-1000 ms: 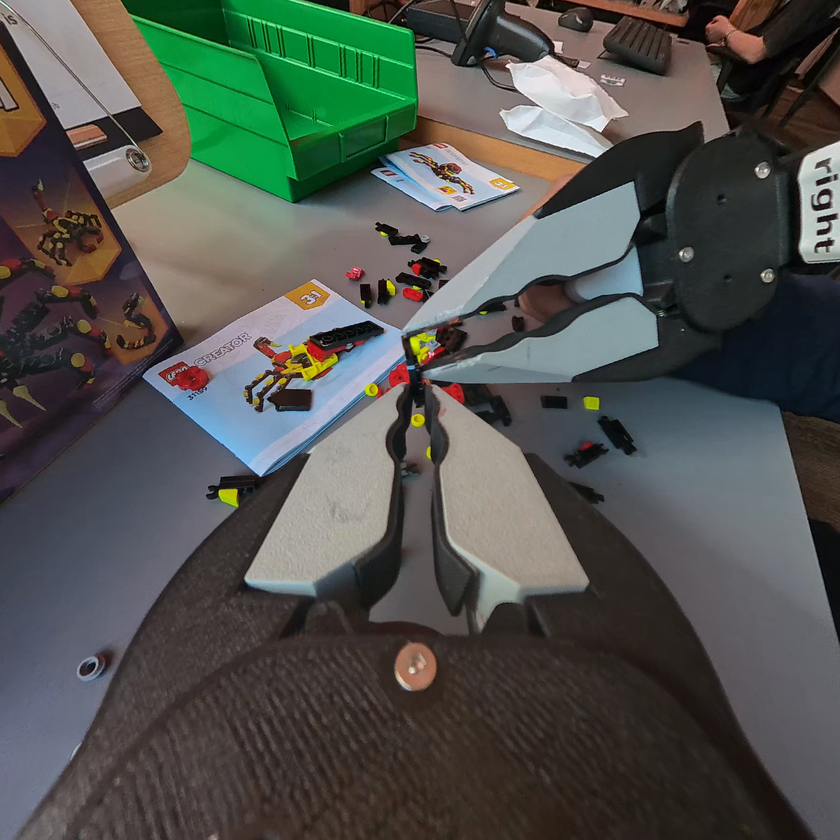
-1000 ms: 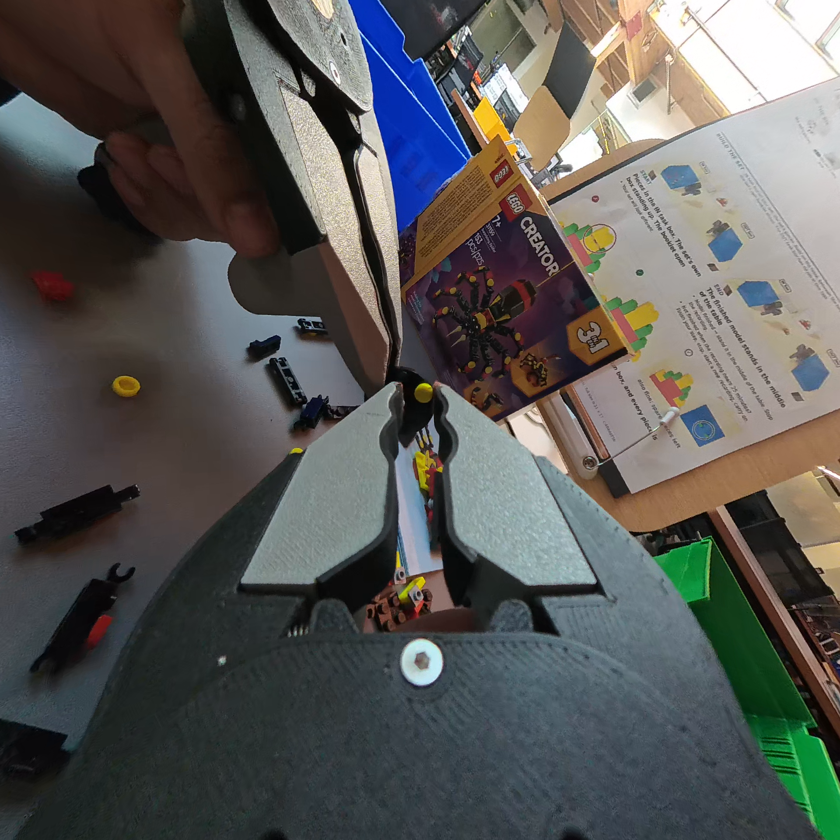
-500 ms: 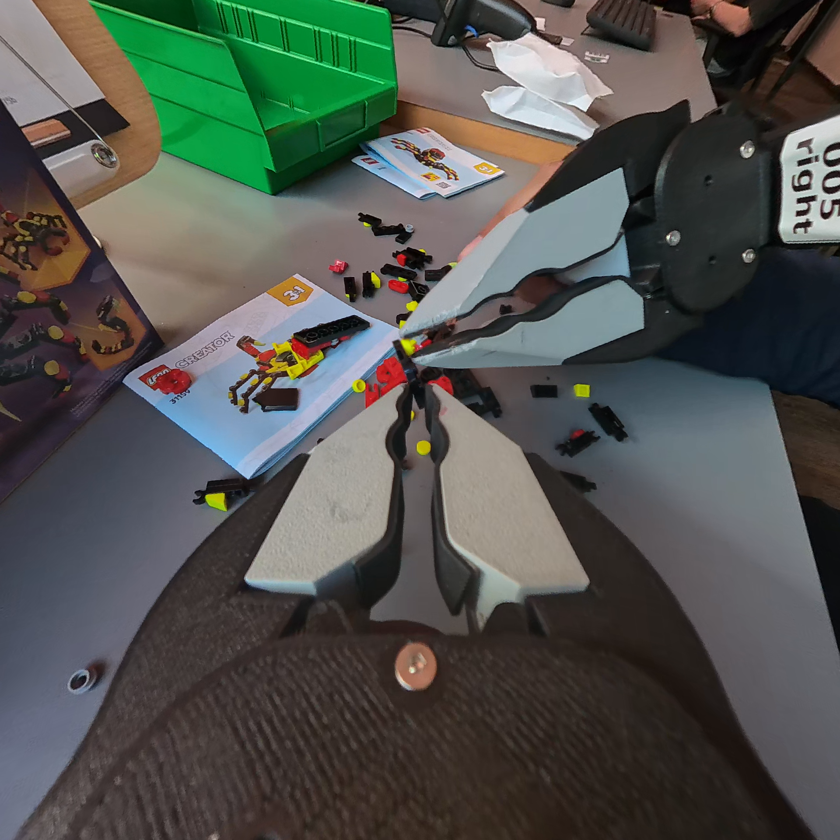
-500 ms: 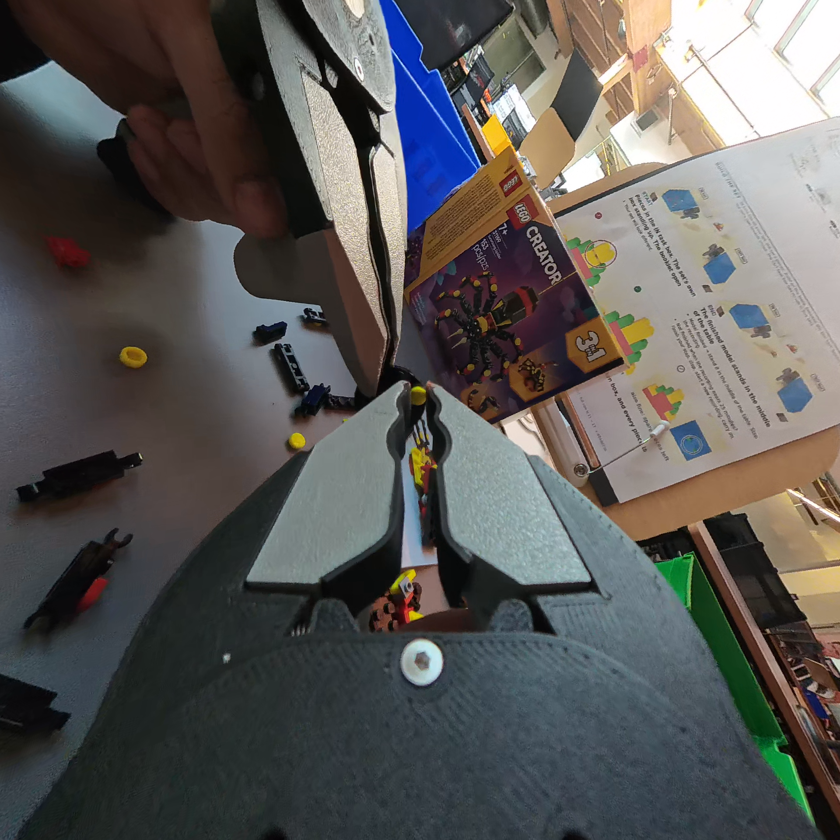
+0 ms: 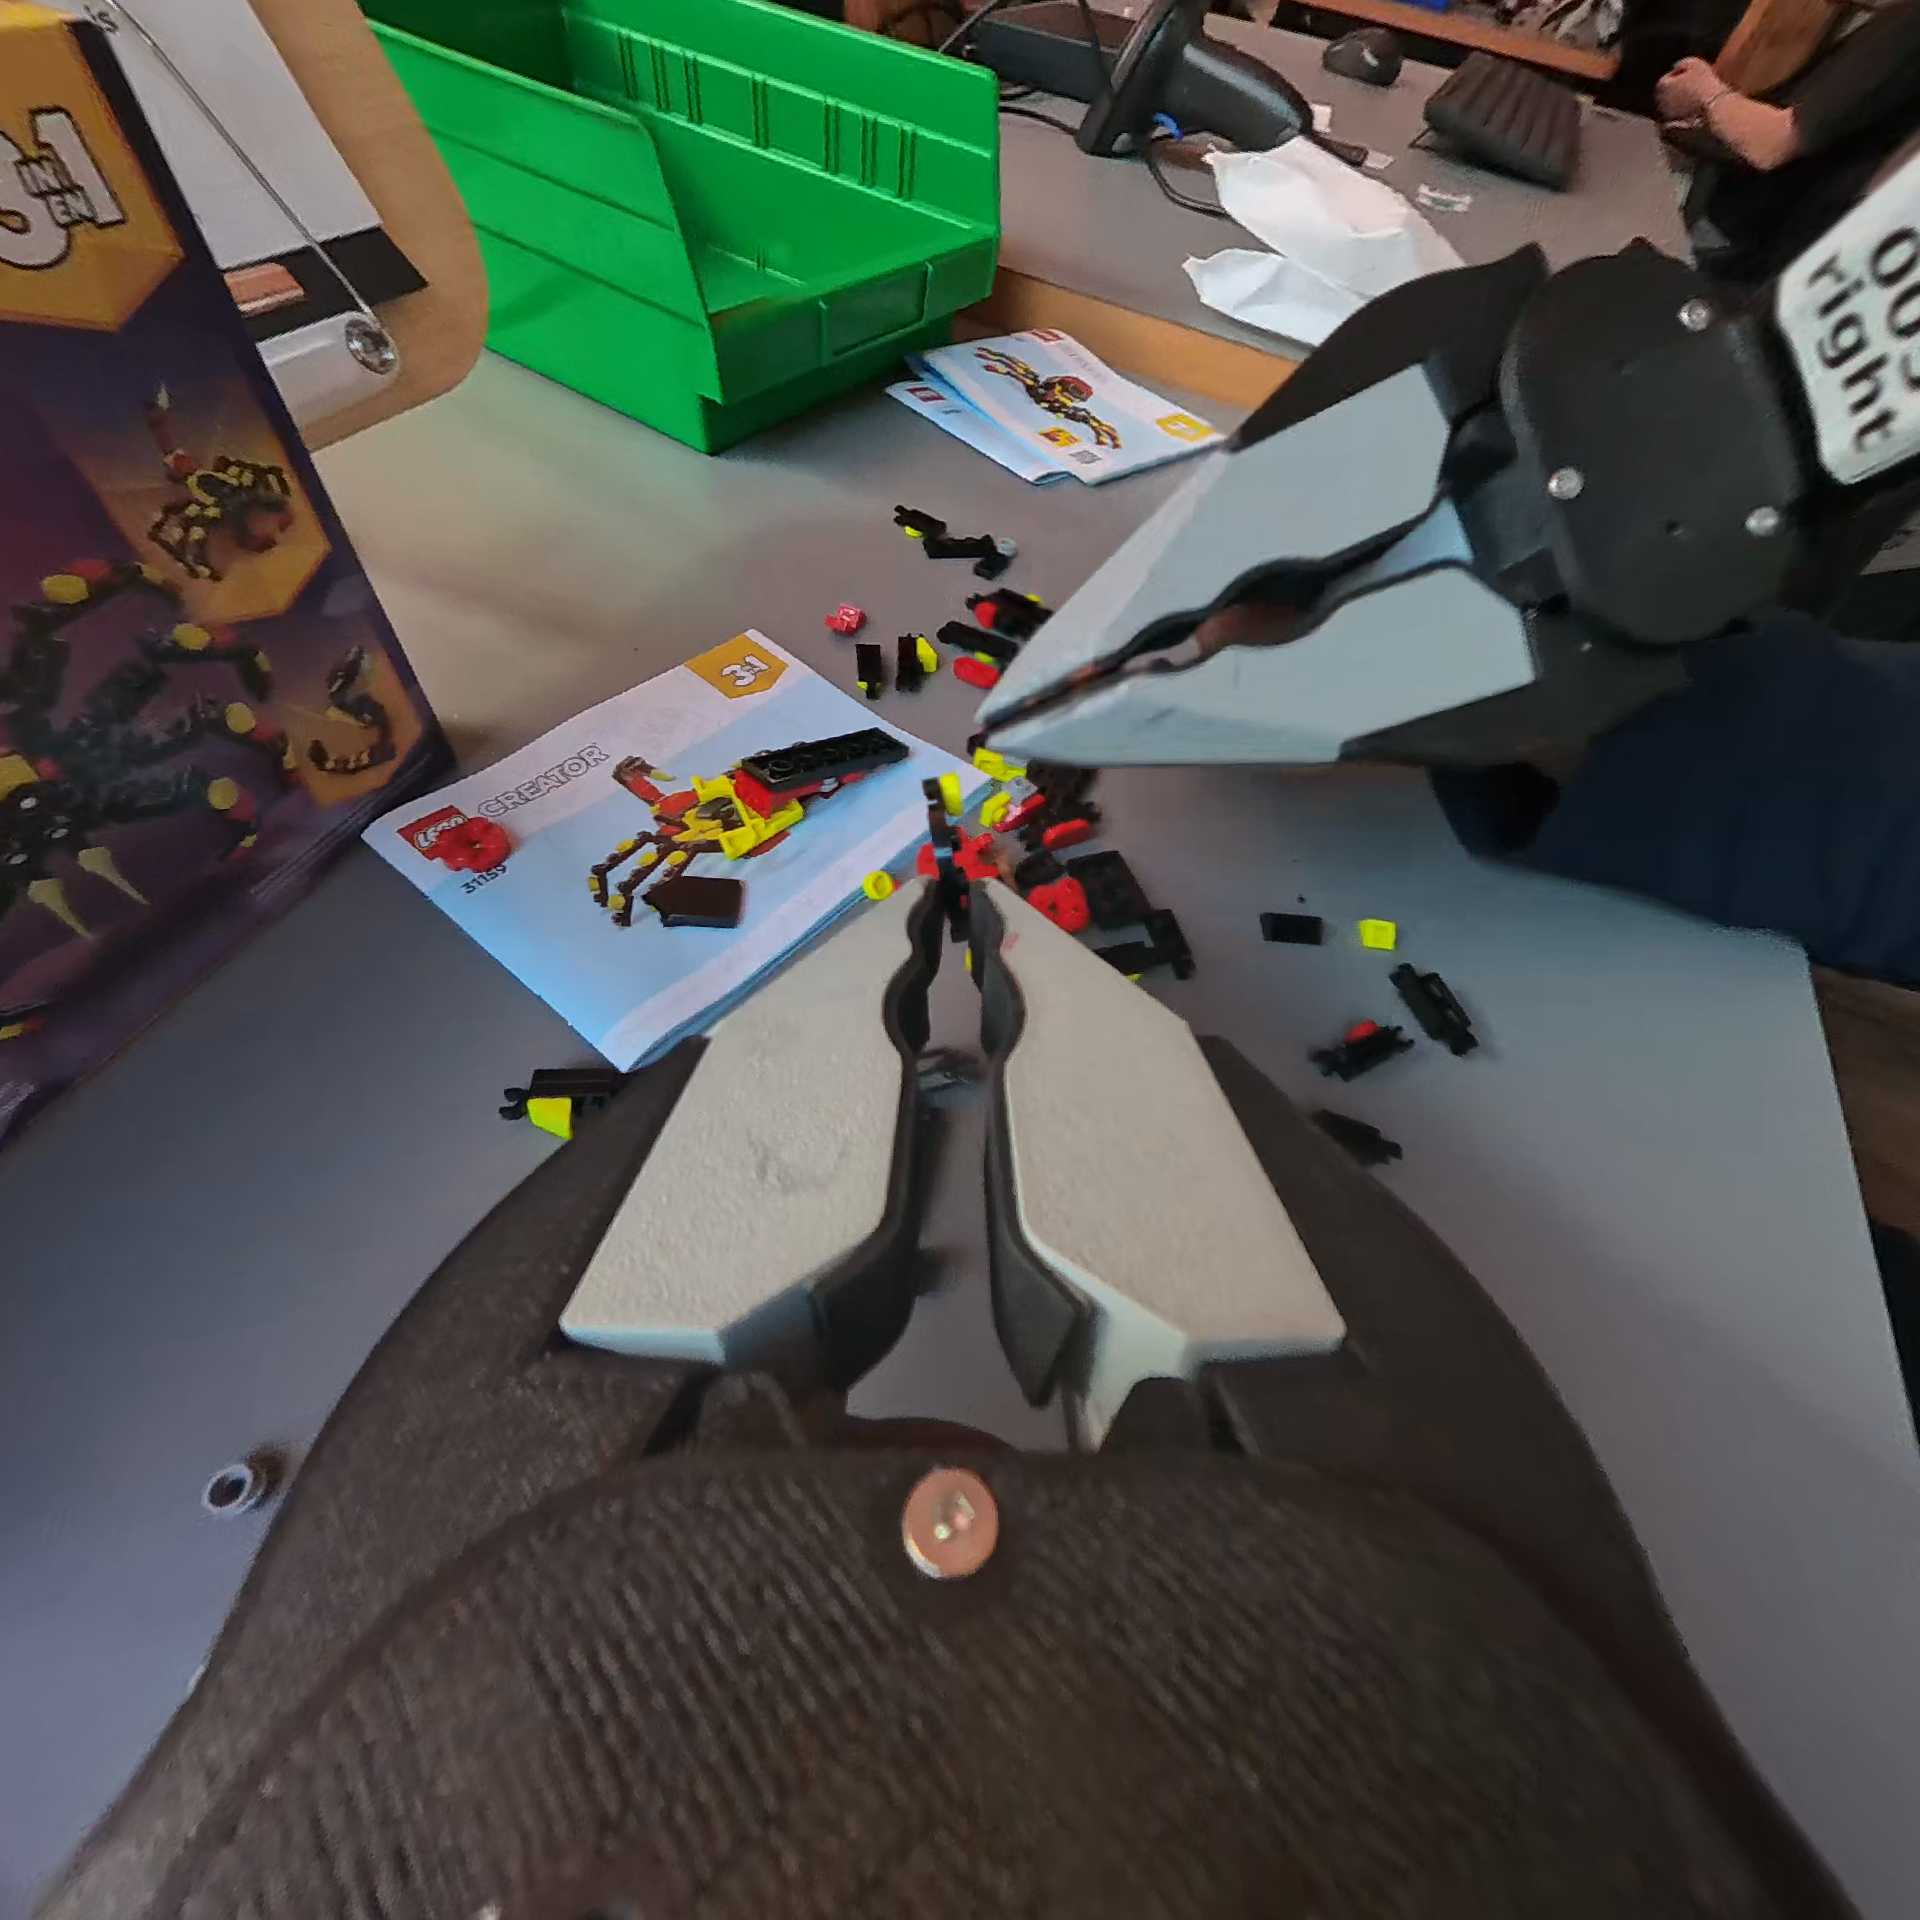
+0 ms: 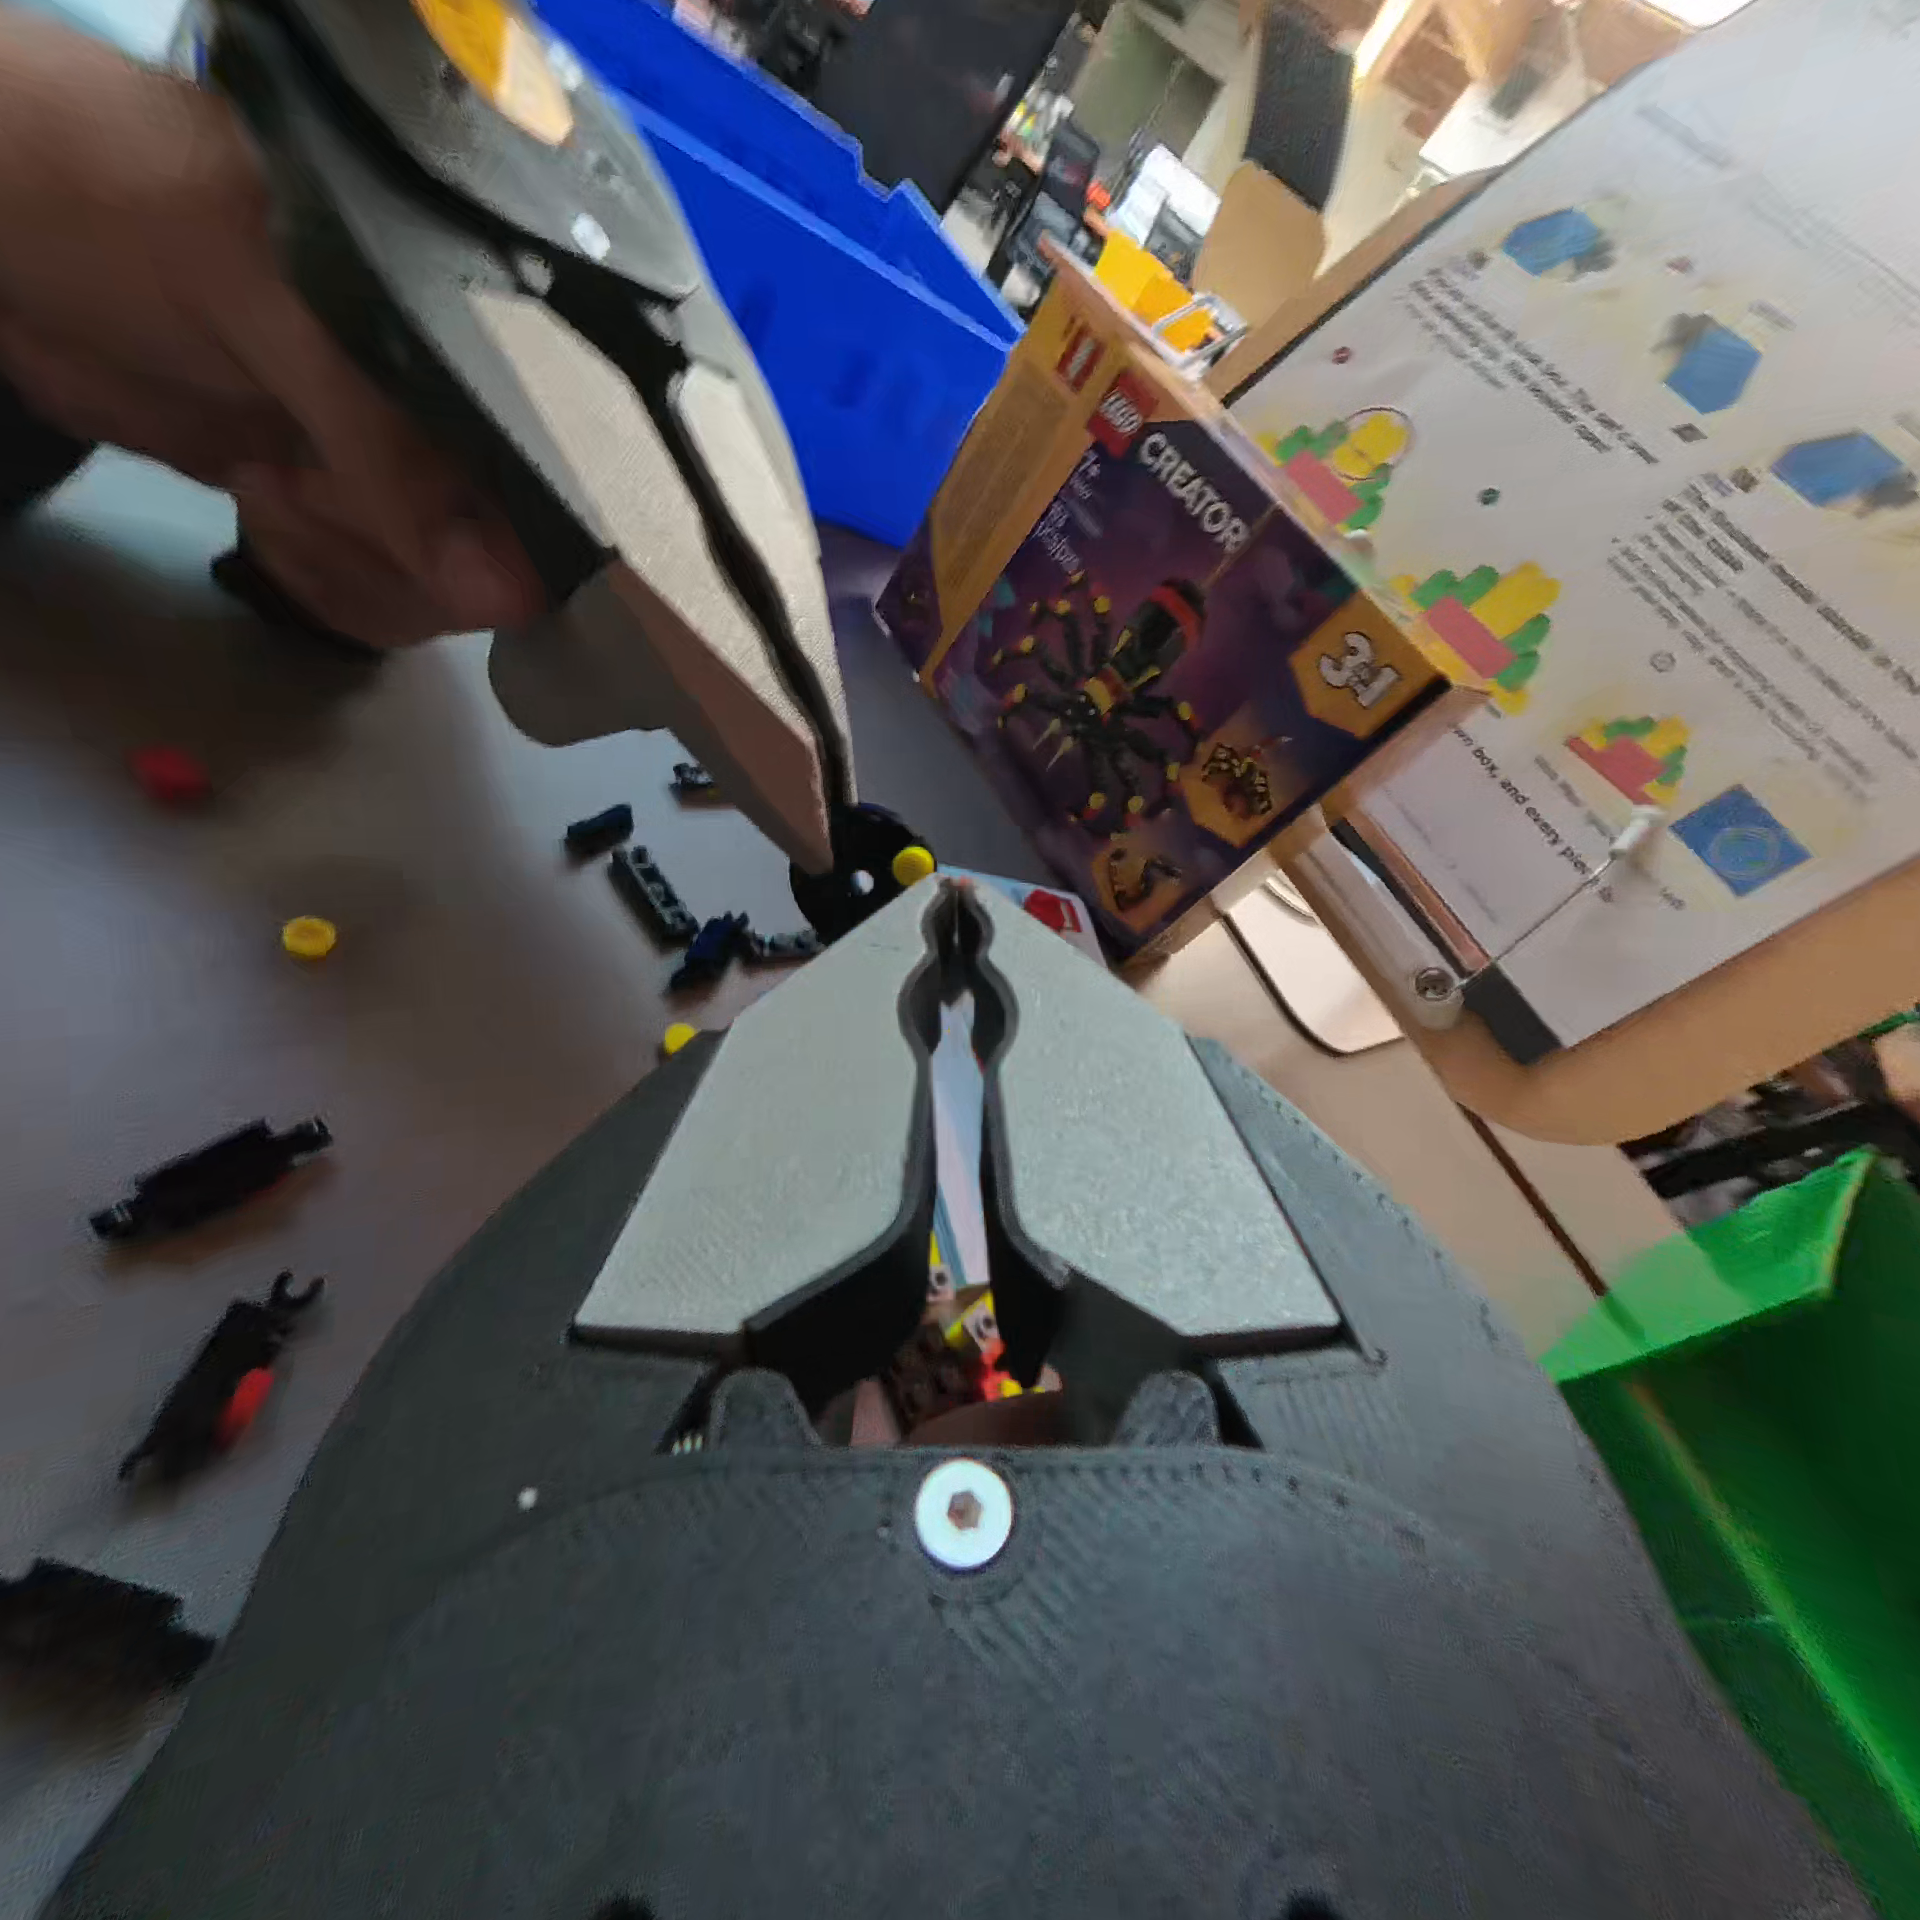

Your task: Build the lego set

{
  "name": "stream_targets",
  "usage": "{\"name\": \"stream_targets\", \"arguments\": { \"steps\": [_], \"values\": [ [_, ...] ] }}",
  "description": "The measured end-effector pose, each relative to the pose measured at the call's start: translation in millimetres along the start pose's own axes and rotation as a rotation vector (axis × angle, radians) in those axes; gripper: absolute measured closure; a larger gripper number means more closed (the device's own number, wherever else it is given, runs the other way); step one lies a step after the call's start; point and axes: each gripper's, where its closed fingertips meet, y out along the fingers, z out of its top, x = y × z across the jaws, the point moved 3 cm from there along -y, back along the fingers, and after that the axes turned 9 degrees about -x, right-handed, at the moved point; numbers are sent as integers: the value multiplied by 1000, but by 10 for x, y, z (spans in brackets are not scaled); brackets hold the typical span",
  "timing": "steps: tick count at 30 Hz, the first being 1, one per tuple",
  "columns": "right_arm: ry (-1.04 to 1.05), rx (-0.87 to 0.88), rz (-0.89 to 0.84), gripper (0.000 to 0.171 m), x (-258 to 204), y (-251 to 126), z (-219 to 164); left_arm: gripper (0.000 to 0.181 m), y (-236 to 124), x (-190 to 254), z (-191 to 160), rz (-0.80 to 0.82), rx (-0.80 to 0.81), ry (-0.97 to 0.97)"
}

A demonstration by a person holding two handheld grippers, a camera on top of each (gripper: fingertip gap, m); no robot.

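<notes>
My left gripper (image 5: 951,902) is shut on a small black piece with a yellow stud (image 5: 940,831) and holds it above the pile of loose red, black and yellow pieces (image 5: 1070,862). In the right wrist view the left gripper (image 6: 831,847) comes in from the upper left, with the round black piece (image 6: 857,883) at its tips. My right gripper (image 6: 951,896) is shut with nothing visible between its tips, just beside that piece. In the left wrist view the right gripper (image 5: 987,727) hangs above and right of the held piece.
An instruction booklet (image 5: 665,831) lies on the grey table (image 5: 312,1091) with a black plate on it. The set's box (image 5: 156,623) stands at the left. A green bin (image 5: 727,208) and more booklets (image 5: 1049,416) are behind. A blue bin (image 6: 831,312) and an instruction board (image 6: 1610,520) stand beyond. My two grippers' fingertips are within a few centimetres of each other.
The right gripper has shut fully and drawn a little away from the left gripper's tips. The black and yellow piece stays in the left gripper. Both views are blurred by motion.
</notes>
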Motion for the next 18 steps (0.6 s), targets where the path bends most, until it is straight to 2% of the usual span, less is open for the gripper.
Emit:
{"name": "stream_targets", "arguments": {
  "steps": [2,4,6,8,18],
  "values": [
    [-172,-38,-89,161,-42,14,-24,180,8,41,-23,-39,-19,6],
    [-244,-50,-77,161,-149,32,-25,180,7,32,-36,-34,-28,3],
    [-234,-62,-51,160,-187,59,-28,180,10,25,-44,-34,-35,-5],
    [-254,-78,-76,169,-158,69,-57,180,13,36,-49,-42,-39,-3],
    [-281,-79,-88,168,-177,81,-56,180,30,66,-70,-57,-59,-3]
  ]
}}
